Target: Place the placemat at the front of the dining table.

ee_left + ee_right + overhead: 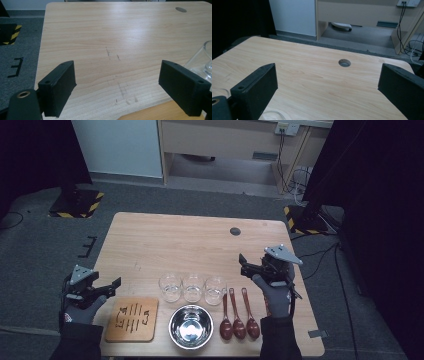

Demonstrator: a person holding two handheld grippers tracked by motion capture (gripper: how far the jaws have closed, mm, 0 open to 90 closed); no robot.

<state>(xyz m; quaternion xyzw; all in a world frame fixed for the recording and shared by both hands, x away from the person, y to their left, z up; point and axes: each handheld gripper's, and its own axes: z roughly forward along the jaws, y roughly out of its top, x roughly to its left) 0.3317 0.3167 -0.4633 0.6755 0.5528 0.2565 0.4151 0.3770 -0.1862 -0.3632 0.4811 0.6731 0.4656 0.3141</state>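
Note:
Three clear glasses (193,286) stand in a row near the table's front, and one glass (203,60) shows at the right edge of the left gripper view. In front of them sit a steel bowl (190,326), a square wooden board (132,319) with dark markings, and three dark wooden spoons (237,316) lying side by side. My left gripper (112,288) (117,87) hovers open at the table's front left corner, left of the board, with nothing between its jaws. Above the spoons and right of the glasses, my right gripper (244,265) (327,90) is held open and empty.
The wooden table (190,240) has a round cable hole (235,231) (344,62) at the back right. Grey carpet surrounds it, with a light cabinet (220,145) and cables (295,175) behind. Hazard-striped stand bases (75,202) sit on the floor at both sides.

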